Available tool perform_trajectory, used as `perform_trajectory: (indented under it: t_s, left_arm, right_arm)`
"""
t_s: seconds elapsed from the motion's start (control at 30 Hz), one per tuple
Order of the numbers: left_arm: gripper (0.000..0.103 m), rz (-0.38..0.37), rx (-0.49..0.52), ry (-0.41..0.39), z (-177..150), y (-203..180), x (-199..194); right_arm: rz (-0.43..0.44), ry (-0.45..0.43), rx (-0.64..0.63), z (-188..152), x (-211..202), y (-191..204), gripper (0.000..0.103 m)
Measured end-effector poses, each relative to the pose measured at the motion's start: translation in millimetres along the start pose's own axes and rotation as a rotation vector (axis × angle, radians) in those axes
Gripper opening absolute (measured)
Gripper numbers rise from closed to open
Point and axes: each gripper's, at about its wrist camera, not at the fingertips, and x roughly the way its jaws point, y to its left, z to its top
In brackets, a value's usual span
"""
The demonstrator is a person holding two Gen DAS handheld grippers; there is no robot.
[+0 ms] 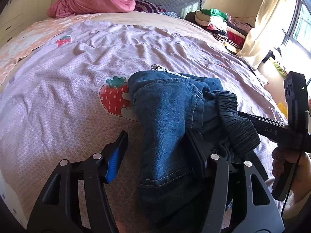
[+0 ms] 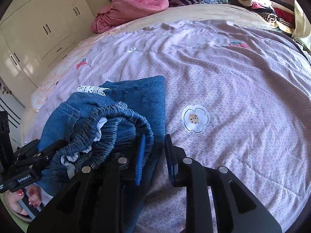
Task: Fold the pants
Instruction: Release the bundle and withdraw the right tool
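A small pair of blue denim pants (image 1: 167, 112) with a dark elastic waistband (image 1: 237, 124) lies bunched on the lilac bed quilt (image 1: 77, 101). My left gripper (image 1: 157, 145) is open; denim drapes over its right finger (image 1: 196, 151) and its left pad shows bare. My right gripper (image 2: 155, 155) is open, with the waistband (image 2: 116, 128) looped over its left finger (image 2: 141, 159). The folded pants (image 2: 140, 97) with white lace trim (image 2: 91, 89) lie just ahead of it. The right gripper's body also shows in the left wrist view (image 1: 291, 128).
A pink blanket (image 1: 93, 0) and pillows lie at the head of the bed. A pile of folded clothes (image 1: 219, 25) sits at the far right corner. White wardrobes (image 2: 38, 29) stand left of the bed, a curtained window (image 1: 272, 19) on the right.
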Motion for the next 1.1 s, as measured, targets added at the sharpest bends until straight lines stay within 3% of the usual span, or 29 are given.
perform_trajectory:
  t_s: [0.53, 0.8, 1.1]
  left_arm:
    - [0.060, 0.011, 0.023, -0.034, -3.4, -12.0, -38.7]
    - [0.068, 0.019, 0.038, -0.063, -0.9, -18.5, -54.3]
    - [0.088, 0.029, 0.045, -0.078, 0.2, -22.1, -69.0]
  right_arm:
    - [-0.009, -0.070, 0.000, -12.9, -52.5, 8.4, 0.043]
    - [-0.017, -0.116, 0.001, -13.8, -72.8, 12.8, 0.061]
    - [-0.039, -0.157, -0.013, -16.0, -92.0, 20.2, 0.082]
